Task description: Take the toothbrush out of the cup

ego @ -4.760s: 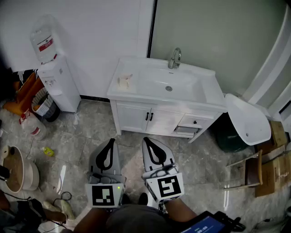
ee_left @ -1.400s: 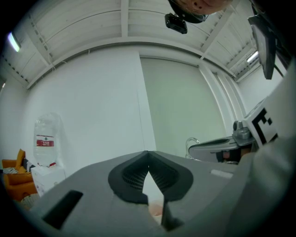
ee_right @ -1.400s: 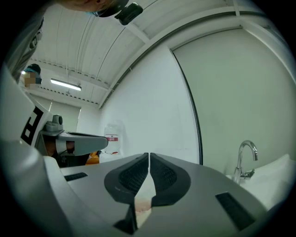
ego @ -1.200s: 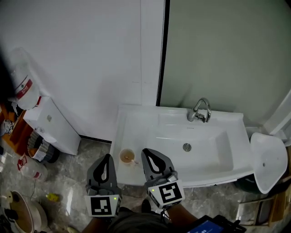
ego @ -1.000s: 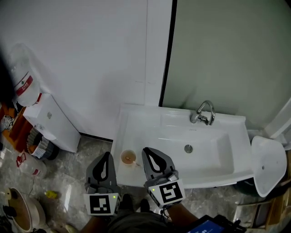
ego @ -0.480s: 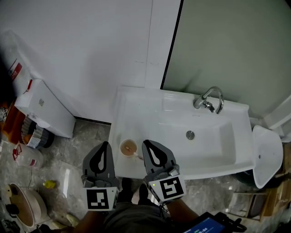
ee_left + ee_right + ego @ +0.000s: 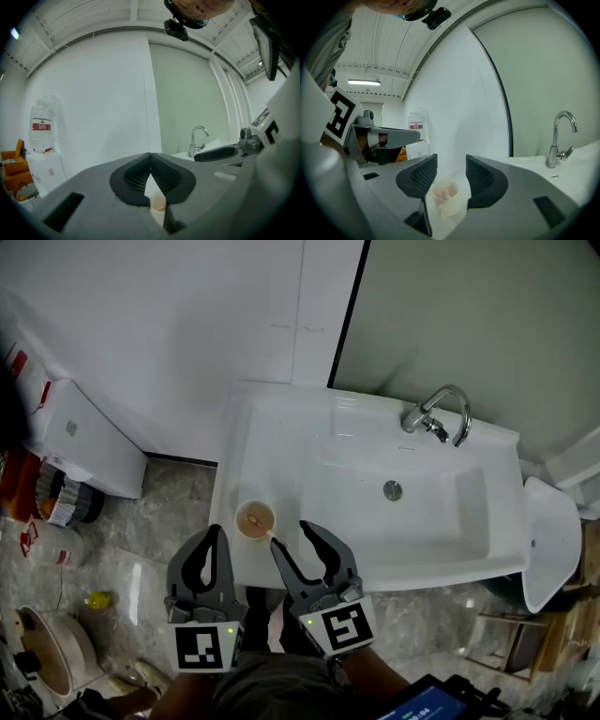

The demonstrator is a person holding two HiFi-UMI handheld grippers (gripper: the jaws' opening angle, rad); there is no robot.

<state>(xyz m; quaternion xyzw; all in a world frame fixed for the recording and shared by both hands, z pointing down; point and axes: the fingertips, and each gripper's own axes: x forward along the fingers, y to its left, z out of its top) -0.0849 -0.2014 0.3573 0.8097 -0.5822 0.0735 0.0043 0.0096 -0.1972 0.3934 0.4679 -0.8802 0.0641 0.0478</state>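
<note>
A small cream cup (image 7: 254, 519) stands on the front left corner of the white sink counter (image 7: 265, 424). A toothbrush (image 7: 265, 530) stands in it and leans toward the cup's near right rim; its pinkish end (image 7: 445, 191) shows inside the cup (image 7: 446, 198). My right gripper (image 7: 300, 547) is just in front of the cup and to its right. Its jaws have just been opening and stand open with nothing pressed between them. In the right gripper view the cup sits ahead in the gap (image 7: 451, 174). My left gripper (image 7: 217, 535) is shut, left of the cup (image 7: 158, 204).
The basin (image 7: 394, 502) with its drain and a chrome faucet (image 7: 437, 414) fills the counter to the right of the cup. A white water dispenser (image 7: 70, 432) stands on the floor at the left. A white wall and a grey-green panel rise behind the sink.
The right gripper's jaws went from shut to open. Both grippers have sunk and come closer to the cup. The cup has not moved.
</note>
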